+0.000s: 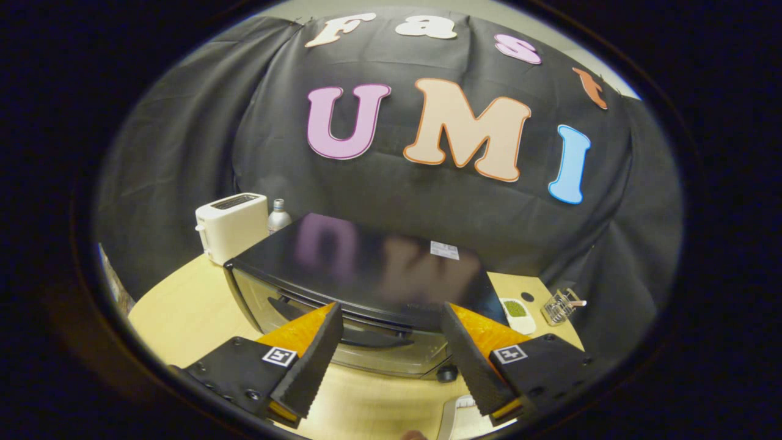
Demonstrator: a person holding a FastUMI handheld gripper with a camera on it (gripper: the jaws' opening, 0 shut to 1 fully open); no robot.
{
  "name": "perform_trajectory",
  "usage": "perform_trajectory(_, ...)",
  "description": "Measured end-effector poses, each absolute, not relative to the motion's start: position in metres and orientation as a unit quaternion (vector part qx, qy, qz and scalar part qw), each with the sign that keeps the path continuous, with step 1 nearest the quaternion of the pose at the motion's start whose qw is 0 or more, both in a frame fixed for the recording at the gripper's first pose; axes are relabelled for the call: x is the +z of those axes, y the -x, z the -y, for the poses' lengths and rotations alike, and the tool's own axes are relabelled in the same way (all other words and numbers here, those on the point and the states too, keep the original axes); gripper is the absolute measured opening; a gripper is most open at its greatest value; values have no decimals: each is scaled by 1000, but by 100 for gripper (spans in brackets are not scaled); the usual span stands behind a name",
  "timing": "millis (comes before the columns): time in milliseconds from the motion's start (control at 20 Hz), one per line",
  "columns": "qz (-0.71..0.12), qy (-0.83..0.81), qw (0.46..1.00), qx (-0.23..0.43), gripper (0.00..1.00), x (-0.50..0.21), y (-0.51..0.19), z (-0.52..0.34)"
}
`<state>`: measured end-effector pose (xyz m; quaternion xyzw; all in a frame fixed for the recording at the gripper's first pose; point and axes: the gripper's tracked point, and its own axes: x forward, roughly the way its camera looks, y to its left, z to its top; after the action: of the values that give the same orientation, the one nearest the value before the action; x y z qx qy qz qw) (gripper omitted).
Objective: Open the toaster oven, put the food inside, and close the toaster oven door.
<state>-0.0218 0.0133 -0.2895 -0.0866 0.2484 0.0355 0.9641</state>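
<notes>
Pale wood counter (183, 311) lay beneath my tongs (391, 318), whose fingers stood wide apart and gripped nothing. Just ahead of them, and partly between the fingertips, I noted the toaster oven (366, 275), its glass door shut and the dark handle bar lying level across the front. To its right sat a small white dish (517, 315) of green food, with a wire rack (561, 305) just beyond. Behind the oven's left corner stood a white toaster (231, 226) and a bottle (278, 215).

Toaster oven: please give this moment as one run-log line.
toaster oven: door closed | tongs: open, above handle, holding nothing | food: not inside
</notes>
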Motion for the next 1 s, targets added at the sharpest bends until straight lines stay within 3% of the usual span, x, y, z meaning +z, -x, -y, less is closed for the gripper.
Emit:
perform_trajectory(150, -249, 82, 964, 41, 100, -289, 33, -11)
perform_trajectory(300, -312, 84, 944, 59, 100, -325, 65, -13)
perform_trajectory(700, -220, 40, 973, 49, 100, -275, 26, -14)
perform_trajectory(1000, -238, 46, 969, 36, 100, -294, 2, -7)
